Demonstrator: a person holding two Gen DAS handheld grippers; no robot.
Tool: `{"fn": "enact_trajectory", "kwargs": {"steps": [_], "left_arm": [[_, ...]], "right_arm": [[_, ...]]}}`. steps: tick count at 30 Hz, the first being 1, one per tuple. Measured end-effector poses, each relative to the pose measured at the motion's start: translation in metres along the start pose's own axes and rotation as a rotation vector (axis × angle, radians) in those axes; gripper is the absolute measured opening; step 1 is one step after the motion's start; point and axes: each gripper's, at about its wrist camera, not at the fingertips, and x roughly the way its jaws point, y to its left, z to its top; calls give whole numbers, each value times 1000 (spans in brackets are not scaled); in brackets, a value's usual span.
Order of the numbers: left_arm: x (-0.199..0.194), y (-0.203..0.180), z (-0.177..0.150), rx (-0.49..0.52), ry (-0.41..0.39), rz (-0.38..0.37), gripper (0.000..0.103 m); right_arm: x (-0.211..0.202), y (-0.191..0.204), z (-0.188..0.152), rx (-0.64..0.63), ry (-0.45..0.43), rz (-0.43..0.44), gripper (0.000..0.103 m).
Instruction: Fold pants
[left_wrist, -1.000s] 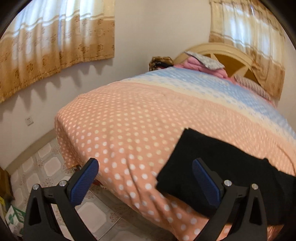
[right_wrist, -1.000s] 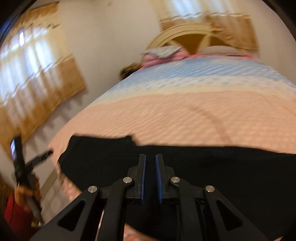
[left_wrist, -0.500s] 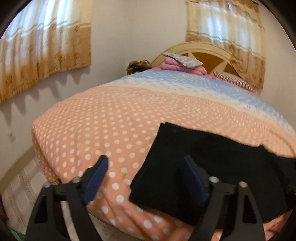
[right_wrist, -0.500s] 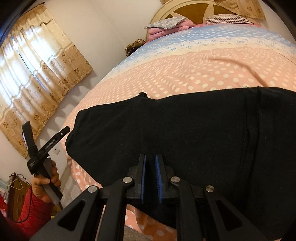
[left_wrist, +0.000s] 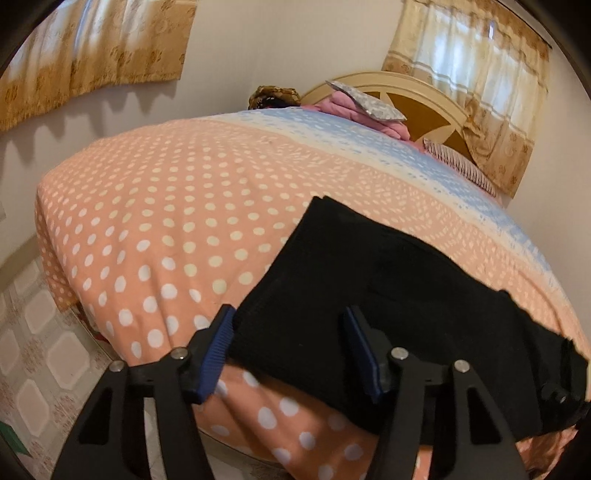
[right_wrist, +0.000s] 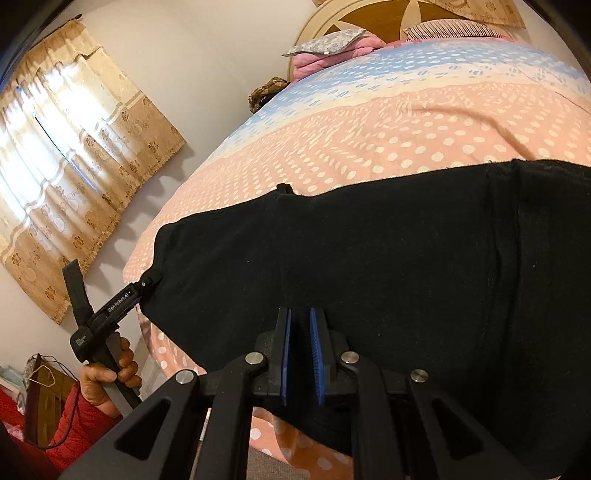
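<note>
Black pants lie flat across the near edge of the bed, also in the right wrist view. My left gripper is open, its blue pads straddling the pants' left end at the bed edge. It also shows in the right wrist view, touching that end. My right gripper has its pads nearly together over the pants' near edge. Whether cloth is pinched between them I cannot tell.
The bed has an orange polka-dot and blue cover. Pink bedding and pillows lie by the wooden headboard. Curtains hang on the left wall. Tiled floor lies left of the bed.
My left gripper moved right and in toward the bed, so its pads now straddle the pants' left end. My right gripper came lower and closer over the pants, staying nearly shut.
</note>
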Motion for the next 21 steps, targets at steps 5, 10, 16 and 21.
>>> {"fn": "enact_trajectory", "kwargs": {"steps": [5,10,16,21], "left_arm": [[1,3,9,-70,42,-67,27],[-5,-11,12,-32,31,-19,26],[-30,-45,28,68,-35,-88,26],[-65,-120,28,260,-122,-211,26]], "right_arm": [[0,-1,0,7,1,1,11],[0,1,0,-7,4,-9,11],[-34,1,9,6,-105,44,11],[-76,-36,19,130,-209,25,11]]}}
